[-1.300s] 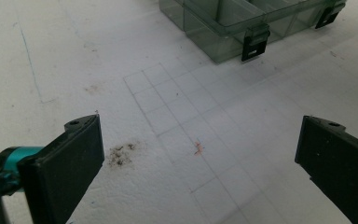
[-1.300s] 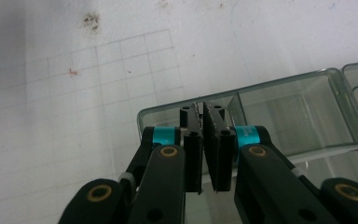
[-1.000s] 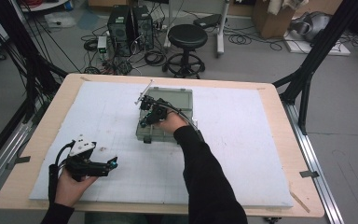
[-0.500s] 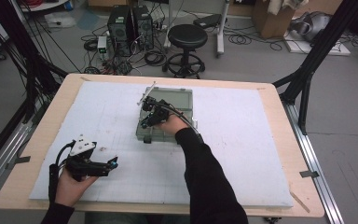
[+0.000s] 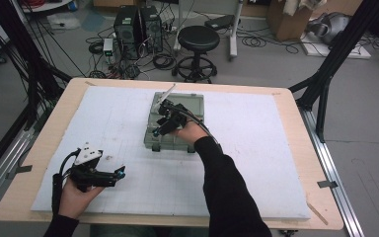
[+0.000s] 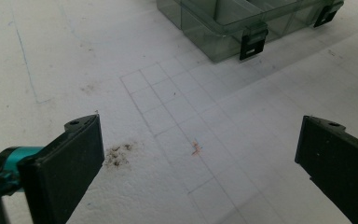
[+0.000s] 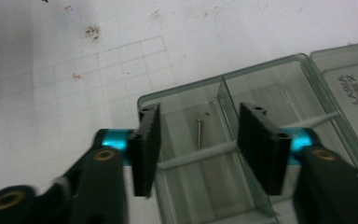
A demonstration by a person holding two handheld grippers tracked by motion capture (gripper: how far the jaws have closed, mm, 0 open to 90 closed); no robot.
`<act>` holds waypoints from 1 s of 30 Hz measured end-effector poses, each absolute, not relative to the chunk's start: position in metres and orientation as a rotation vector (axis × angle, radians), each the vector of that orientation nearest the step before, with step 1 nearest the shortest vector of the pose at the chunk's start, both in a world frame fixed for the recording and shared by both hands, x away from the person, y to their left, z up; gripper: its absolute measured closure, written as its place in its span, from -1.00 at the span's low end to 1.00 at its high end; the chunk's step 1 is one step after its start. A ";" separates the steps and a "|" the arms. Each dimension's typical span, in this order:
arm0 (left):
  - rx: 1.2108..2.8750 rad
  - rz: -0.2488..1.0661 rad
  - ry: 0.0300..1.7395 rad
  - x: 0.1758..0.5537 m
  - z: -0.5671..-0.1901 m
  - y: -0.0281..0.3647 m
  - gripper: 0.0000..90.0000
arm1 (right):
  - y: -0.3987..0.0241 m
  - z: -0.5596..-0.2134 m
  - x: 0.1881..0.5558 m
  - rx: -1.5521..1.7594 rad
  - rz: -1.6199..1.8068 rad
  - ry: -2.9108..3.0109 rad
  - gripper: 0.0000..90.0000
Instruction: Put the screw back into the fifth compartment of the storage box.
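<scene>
A grey-green see-through compartment box (image 5: 190,106) lies with its lid open on the white mat, near the middle of the table. My right gripper (image 5: 157,129) hovers over the box's near-left corner. In the right gripper view this gripper (image 7: 198,144) is open, its jaws either side of a corner compartment of the box (image 7: 186,91). A small metal screw (image 7: 199,133) lies on that compartment's floor, untouched. My left gripper (image 5: 120,174) is held low over the mat at the front left, open and empty (image 6: 198,158). It points toward the box (image 6: 223,28).
The white gridded mat (image 5: 276,148) covers most of the wooden table (image 5: 54,123). Dark smudges (image 6: 116,156) mark the mat near the left gripper. A stool (image 5: 197,44), computer towers (image 5: 135,24) and cables stand on the floor beyond the far edge.
My right gripper has shifted slightly toward the box's near-left corner. The left gripper has stayed where it was.
</scene>
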State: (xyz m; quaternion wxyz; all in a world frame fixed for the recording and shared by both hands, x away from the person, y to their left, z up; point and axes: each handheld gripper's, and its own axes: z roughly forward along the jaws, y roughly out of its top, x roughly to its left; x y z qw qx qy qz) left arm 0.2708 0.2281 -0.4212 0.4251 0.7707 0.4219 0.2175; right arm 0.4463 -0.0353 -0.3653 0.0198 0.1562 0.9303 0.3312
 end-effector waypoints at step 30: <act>1.933 0.533 1.050 0.268 -0.422 0.226 -0.96 | -0.097 -0.350 0.417 0.657 1.114 2.775 -0.82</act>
